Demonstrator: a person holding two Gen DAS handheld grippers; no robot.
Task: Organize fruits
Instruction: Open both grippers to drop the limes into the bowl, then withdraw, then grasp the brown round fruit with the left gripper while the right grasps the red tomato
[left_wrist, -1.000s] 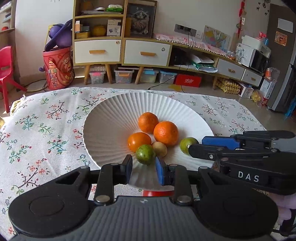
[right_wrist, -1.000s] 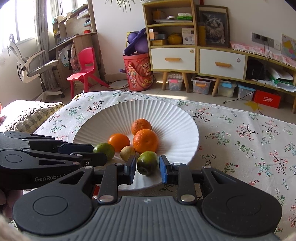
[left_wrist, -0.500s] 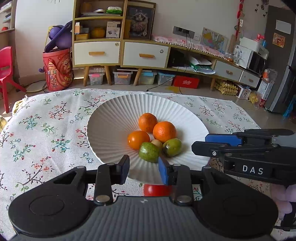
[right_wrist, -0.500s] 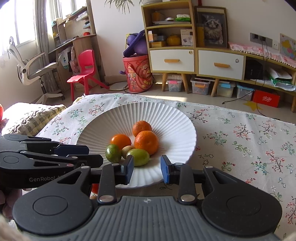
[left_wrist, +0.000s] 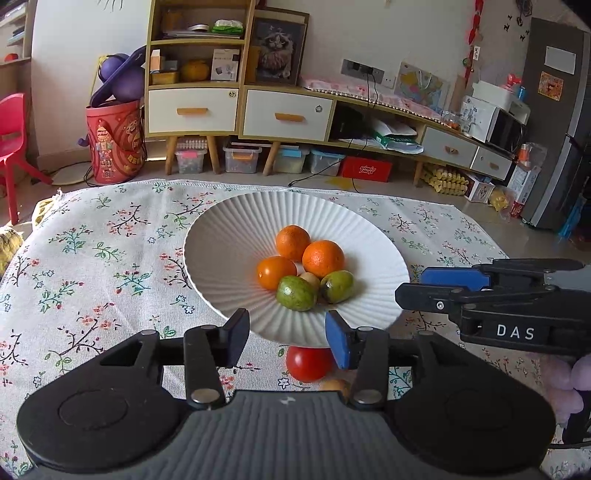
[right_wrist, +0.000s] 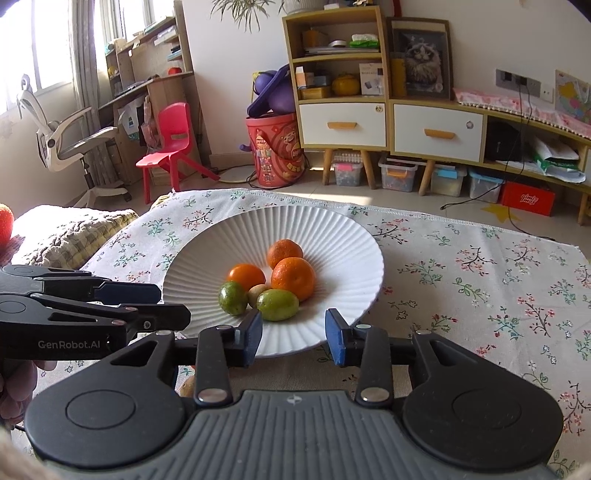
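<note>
A white ribbed plate (left_wrist: 229, 236) (right_wrist: 332, 236) on the floral cloth holds three oranges (left_wrist: 323, 258) (right_wrist: 293, 278), two green fruits (left_wrist: 296, 293) (right_wrist: 277, 304) and a small tan fruit (left_wrist: 311, 279). My left gripper (left_wrist: 287, 338) is open and empty, at the plate's near rim. My right gripper (right_wrist: 293, 336) is open and empty, also at the near rim. A red fruit (left_wrist: 308, 363) lies on the cloth under the plate's near edge, with a small tan fruit (left_wrist: 334, 386) beside it. Each gripper shows in the other's view (left_wrist: 480, 288) (right_wrist: 110, 302).
The floral tablecloth (left_wrist: 92, 266) covers the table. A cushion (right_wrist: 66, 236) lies off the table's left edge. Beyond the far edge stand a cabinet (left_wrist: 236, 103), a red bin (left_wrist: 114, 144) and a red chair (right_wrist: 170, 147).
Both grippers let go of their green fruits, opened wider and drew back toward the plate's near rim. The two green fruits now rest in the plate beside the oranges.
</note>
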